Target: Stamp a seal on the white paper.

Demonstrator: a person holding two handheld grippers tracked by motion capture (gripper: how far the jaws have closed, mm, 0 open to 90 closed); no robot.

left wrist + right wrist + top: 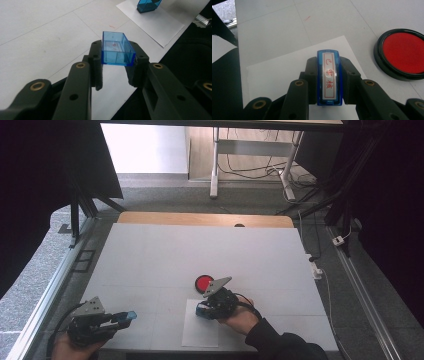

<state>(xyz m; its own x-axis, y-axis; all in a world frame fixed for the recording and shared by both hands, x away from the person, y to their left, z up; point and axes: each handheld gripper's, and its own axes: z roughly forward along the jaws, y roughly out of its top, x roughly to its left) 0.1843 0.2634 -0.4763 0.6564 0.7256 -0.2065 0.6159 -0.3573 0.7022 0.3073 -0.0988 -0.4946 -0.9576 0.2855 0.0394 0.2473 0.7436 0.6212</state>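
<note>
Left hand-held gripper (131,315) sits at the counter's (150,255) 7 o'clock corner, pointing toward 3 o'clock. Jaws clamped on a clear blue cap (117,49): open hollow box, pads pressing its two long sides, held off the surface. In the high view the blue cap (131,315) shows at the jaw tips, just past the counter's near-left area.

Right hand-held gripper (201,310) is at about 6 o'clock on the counter, a bit right of centre, over the white paper sheet (200,335). Jaws clamped on the blue stamp (329,77): pads grip its two long flanks, label face with a red frame and red characters turned toward the gripper camera. Stamp (202,310) is held above the upper edge of the paper; can't tell if its lower end touches the sheet.

From the left gripper view, the stamp (148,5) shows at 1 o'clock, standing over the paper (155,22), well apart from the cap.

Red ink pad (204,282), round with black rim, lies open on the counter just beyond the right gripper, toward 12 o'clock from it. In the right gripper view the ink pad (403,53) is at 2 o'clock of the stamp, near but not touching; it sits off the paper (282,75).

A dark sleeve (280,342) comes in at the bottom edge behind the right hand.
</note>
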